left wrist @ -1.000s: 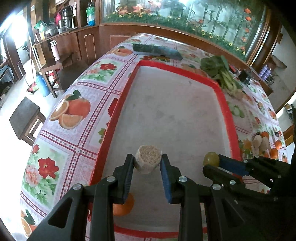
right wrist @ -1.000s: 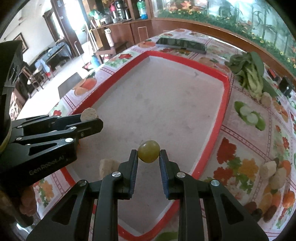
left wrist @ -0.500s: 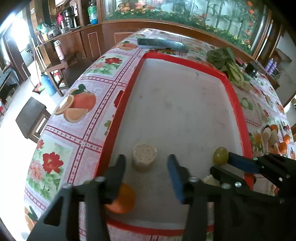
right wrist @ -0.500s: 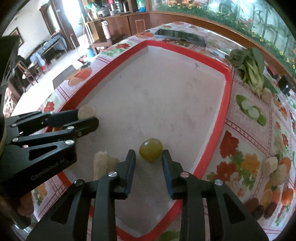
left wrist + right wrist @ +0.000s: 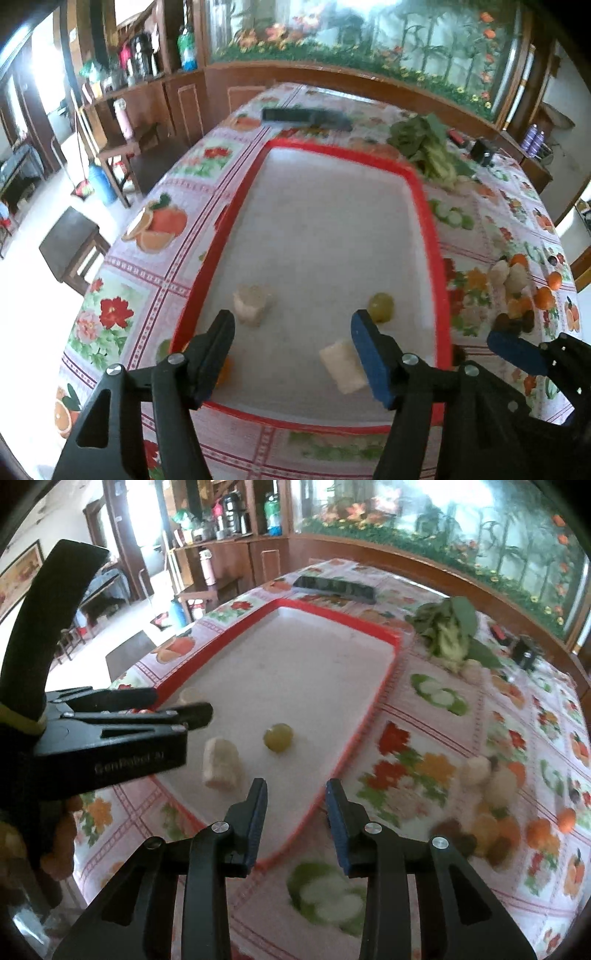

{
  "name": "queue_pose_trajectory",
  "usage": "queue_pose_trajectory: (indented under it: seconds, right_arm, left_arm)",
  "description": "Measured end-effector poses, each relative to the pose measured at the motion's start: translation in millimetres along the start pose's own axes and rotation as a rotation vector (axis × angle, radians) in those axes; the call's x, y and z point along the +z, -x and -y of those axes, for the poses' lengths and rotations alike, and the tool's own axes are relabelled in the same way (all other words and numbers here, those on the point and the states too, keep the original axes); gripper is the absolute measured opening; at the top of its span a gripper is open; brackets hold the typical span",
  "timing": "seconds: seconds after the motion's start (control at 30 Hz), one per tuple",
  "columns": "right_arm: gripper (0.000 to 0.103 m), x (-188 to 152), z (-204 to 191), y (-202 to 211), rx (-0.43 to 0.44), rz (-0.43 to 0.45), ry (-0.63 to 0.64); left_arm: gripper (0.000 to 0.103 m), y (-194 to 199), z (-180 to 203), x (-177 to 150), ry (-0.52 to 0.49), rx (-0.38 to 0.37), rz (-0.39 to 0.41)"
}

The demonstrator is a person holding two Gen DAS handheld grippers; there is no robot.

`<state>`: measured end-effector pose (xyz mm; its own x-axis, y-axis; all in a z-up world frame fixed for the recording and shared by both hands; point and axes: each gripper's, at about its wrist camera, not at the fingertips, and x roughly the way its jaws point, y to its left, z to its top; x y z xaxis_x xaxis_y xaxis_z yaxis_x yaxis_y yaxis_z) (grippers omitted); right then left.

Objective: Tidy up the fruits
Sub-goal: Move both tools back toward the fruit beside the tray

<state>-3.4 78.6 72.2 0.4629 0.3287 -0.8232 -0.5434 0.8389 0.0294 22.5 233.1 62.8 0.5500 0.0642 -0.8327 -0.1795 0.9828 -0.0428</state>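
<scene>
A red-rimmed tray (image 5: 236, 206) (image 5: 384, 675) lies on the flowered tablecloth. In it lie a beige cylinder piece (image 5: 251, 304) (image 5: 190, 695), a green round fruit (image 5: 381, 306) (image 5: 279, 737), a pale chunk (image 5: 341, 365) (image 5: 221, 763) and an orange fruit (image 5: 223, 369) partly hidden behind my left finger. My left gripper (image 5: 291, 336) is open and empty above the tray's near end. My right gripper (image 5: 295, 797) is open and empty, above the tray's near right rim. A pile of loose fruits (image 5: 517, 291) (image 5: 495, 812) lies on the cloth to the right.
Leafy greens (image 5: 424, 144) (image 5: 447, 627) lie past the tray's far right corner. A dark flat case (image 5: 306, 116) (image 5: 332, 587) lies beyond the tray. A small dark object (image 5: 524, 653) sits at the far right. Chairs and a stool stand left of the table.
Both grippers opened and let go: the beige cylinder and the green fruit now rest in the tray. Both grippers pulled back and up from the tray.
</scene>
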Motion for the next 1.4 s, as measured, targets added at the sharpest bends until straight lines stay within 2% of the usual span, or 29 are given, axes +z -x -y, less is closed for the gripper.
queue_pose_trajectory:
  seconds: [0.23,0.4,0.6,0.83,1.03,1.23,1.4]
  right_arm:
    - [0.033,-22,50,35,-0.088,0.036,-0.108]
    - [0.033,-41,90,46,-0.135,0.027,-0.205]
    - [0.033,-65,131,57,-0.168,0.016,-0.288]
    - [0.033,-93,177,57,-0.191,-0.012,-0.331]
    - [0.034,-99,214,44,-0.194,-0.041,-0.371]
    - [0.034,-99,227,34,-0.182,-0.047,-0.358]
    - [0.034,-104,232,32,-0.152,-0.039,-0.369]
  left_arm:
    - [0.07,13,58,4,-0.099,-0.071,0.023]
    - [0.07,14,103,4,-0.165,-0.124,0.019]
    - [0.07,12,144,-2,-0.228,-0.153,0.0]
    - [0.07,6,163,1,-0.233,-0.132,-0.001]
    - [0.07,-11,171,2,-0.251,-0.107,-0.021]
    - [0.07,-19,180,-6,-0.268,-0.191,-0.073]
    - [0.07,-21,191,-20,-0.348,-0.188,-0.071]
